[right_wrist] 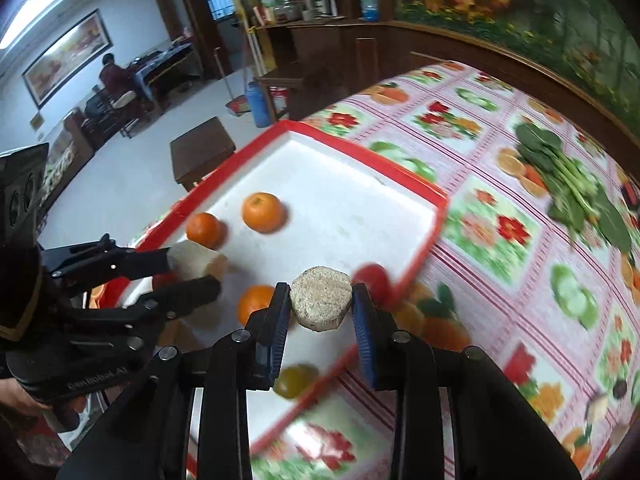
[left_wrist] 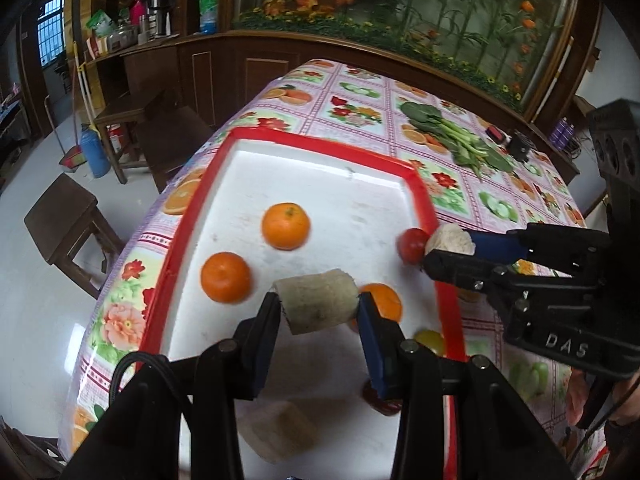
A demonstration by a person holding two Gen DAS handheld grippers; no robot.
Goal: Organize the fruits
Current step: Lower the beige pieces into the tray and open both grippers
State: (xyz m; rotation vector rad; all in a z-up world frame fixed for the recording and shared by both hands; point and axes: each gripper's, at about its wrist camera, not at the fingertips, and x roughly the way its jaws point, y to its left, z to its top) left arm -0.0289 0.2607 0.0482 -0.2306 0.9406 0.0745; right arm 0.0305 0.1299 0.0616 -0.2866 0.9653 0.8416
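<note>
Left wrist view: my left gripper (left_wrist: pixel 319 306) is clamped on a tan log (left_wrist: pixel 320 301), a short rough cylinder held crosswise between the two pads, above the tray (left_wrist: pixel 420 188). The tray is white with a red rim and sits on the flowered tablecloth (left_wrist: pixel 360 108). Inside the tray, two oranges (left_wrist: pixel 285 225) (left_wrist: pixel 226 282) lie toward its left side, apart from each other; a third orange (left_wrist: pixel 384 300) shows just behind my right-hand pad. A tomato (left_wrist: pixel 412 244) sits at the tray's right rim. My right gripper (left_wrist: pixel 448 246) comes in from the right over that rim, closed on a second tan piece (left_wrist: pixel 450 239) that is just beside the tomato. A yellow fruit (left_wrist: pixel 430 340) lies by the right rim nearer me, and another tan block (left_wrist: pixel 280 428) lies in the tray's near end under my gripper. Greens (left_wrist: pixel 452 136) lie on the cloth well beyond the tray.

Right wrist view: my right gripper (right_wrist: pixel 321 304) grips the tan piece (right_wrist: pixel 321 304) end-on, over the tray's (right_wrist: pixel 360 152) near right corner. The tomato (right_wrist: pixel 374 280) is blurred behind my right pad, possibly on the rim. Two oranges (right_wrist: pixel 262 212) (right_wrist: pixel 204 229) sit in the tray's left part, the third (right_wrist: pixel 254 304) near my left pad. The left gripper (right_wrist: pixel 196 270) holds its log (right_wrist: pixel 196 266) at the tray's left side.
</note>
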